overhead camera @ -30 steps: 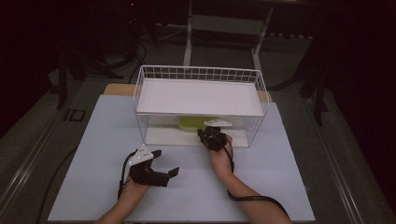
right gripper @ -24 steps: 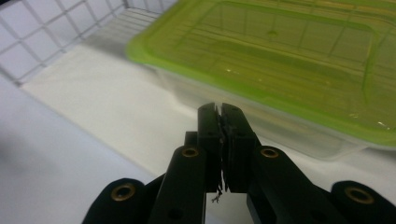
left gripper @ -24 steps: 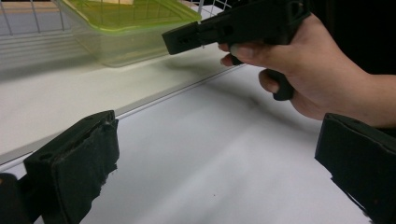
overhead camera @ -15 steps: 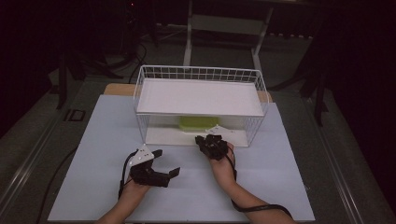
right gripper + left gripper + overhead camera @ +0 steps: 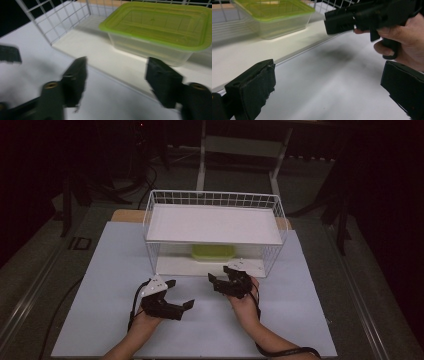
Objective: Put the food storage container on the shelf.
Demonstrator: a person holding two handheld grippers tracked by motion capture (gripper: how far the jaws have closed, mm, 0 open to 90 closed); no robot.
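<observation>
A clear container with a green lid (image 5: pixel 213 252) rests on the lower white shelf of a wire rack (image 5: pixel 215 199). My right gripper (image 5: pixel 219 276) is on the mat just in front of that shelf, open and empty, pointing at the container (image 5: pixel 162 27). Its jaws (image 5: pixel 117 80) stand wide apart, short of the shelf edge. My left gripper (image 5: pixel 180 293) lies to the left on the mat, open and empty. Between its jaws (image 5: pixel 328 85) there is bare mat. Beyond them are the right gripper (image 5: pixel 362 17), the hand holding it and the container (image 5: pixel 274 15).
The rack has an upper white shelf (image 5: pixel 215 224) over the container and wire walls at the sides and back. It stands on a pale mat (image 5: pixel 100 285) that covers the table. One jaw tip of the left gripper (image 5: pixel 10 53) shows at the left of the right gripper view.
My right gripper has drawn back from the rack's lower shelf toward the person. The left gripper and the container have stayed where they were.
</observation>
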